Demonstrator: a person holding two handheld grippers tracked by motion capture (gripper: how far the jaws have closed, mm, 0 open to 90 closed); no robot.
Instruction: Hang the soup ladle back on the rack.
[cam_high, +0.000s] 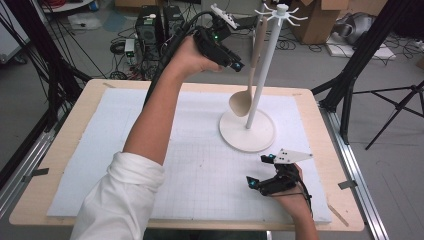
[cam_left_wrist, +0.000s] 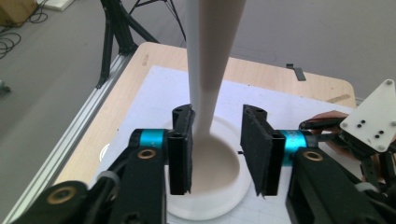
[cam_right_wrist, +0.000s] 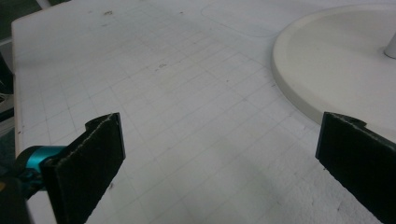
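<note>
Spoon (cam_high: 243, 100) hangs from white stand (cam_high: 260, 75), bowl low over the stand's round base (cam_high: 247, 135). Nearest, right gripper (cam_high: 261, 172) rests on gridded mat (cam_high: 200, 170), jaws wide, holding nothing. Farther off, left gripper (cam_left_wrist: 217, 149) is raised, jaws parted either side of the spoon handle, left pad close against it.

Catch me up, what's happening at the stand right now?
A person works with tongs in each hand. The left tongs are raised beside the stand, open, with the handle of the hanging spoon between the jaws; no grip shows yet. The spoon's bowl hangs over the stand's base. The right tongs are low over the white mat near the base, open and empty.
</note>
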